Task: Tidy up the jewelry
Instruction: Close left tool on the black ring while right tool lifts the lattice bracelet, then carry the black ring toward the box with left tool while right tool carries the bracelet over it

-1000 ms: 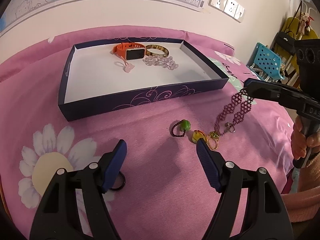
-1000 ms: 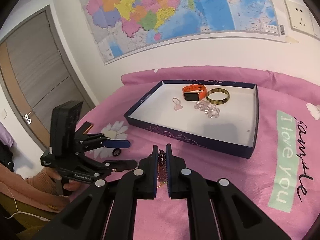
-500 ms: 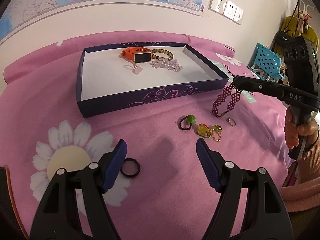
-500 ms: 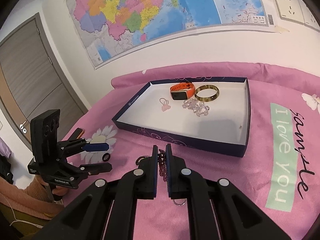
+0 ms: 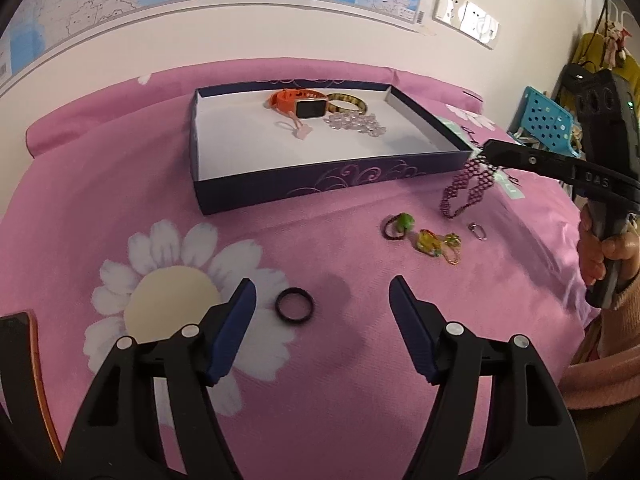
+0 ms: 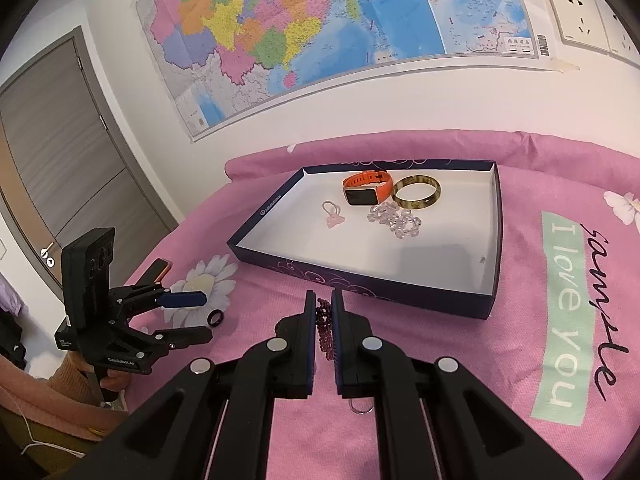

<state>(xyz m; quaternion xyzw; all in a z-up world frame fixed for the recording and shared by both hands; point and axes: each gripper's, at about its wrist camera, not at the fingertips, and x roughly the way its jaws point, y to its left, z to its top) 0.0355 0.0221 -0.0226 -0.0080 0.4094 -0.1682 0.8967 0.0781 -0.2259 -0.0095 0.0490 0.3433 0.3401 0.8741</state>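
**Beaded bracelet held beside the tray**

The purple beaded bracelet (image 5: pixel 466 190) hangs from the right hand-held gripper (image 6: pixel 323 312), whose jaws are clamped on its upper end, above the pink bedspread (image 5: pixel 120 184) just off the near right corner of the dark blue tray (image 5: pixel 320 184). In the right wrist view the beads show in the narrow slot between the two fingers. This gripper reaches in level from the right, and the person's hand (image 5: pixel 600 248) wraps its handle below.

The left hand-held gripper (image 5: pixel 322 300) is low and near, aimed toward the far wall, jaws spread wide and holding nothing. A black ring (image 5: pixel 295 309) lies on the bedspread between its fingertips, nearer the left one, on the edge of a printed daisy.

Between the ring and the bracelet lie a green-stone ring (image 5: pixel 400 225), a yellow piece (image 5: pixel 430 241) with gold rings and a small silver clasp (image 5: pixel 478 231).

In the tray's far part rest an orange watch (image 5: pixel 298 105), an amber bangle (image 5: pixel 347 103), a clear crystal bracelet (image 5: pixel 354 124) and a pink charm (image 5: pixel 298 130).
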